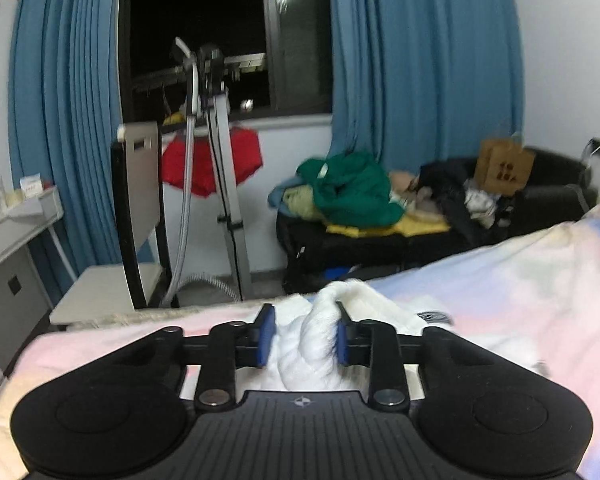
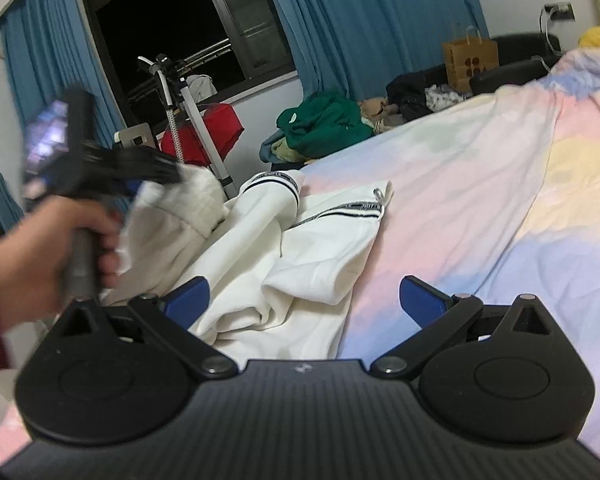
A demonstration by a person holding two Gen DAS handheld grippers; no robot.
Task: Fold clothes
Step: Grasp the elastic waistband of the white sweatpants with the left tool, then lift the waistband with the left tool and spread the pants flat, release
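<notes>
A white garment with black striped trim lies crumpled on the pastel bedspread. In the left wrist view, my left gripper is shut on a bunched fold of the white garment, lifting it a little off the bed. The right wrist view shows that same left gripper blurred, held by a hand and pinching the cloth at the left. My right gripper stands open just above the garment's near edge, with its left pad over the cloth and its right pad over bare bedspread.
Beyond the bed's far edge stand a chair and a garment steamer stand. A black sofa carries a heap of green, yellow and dark clothes and a brown paper bag. Blue curtains flank a dark window.
</notes>
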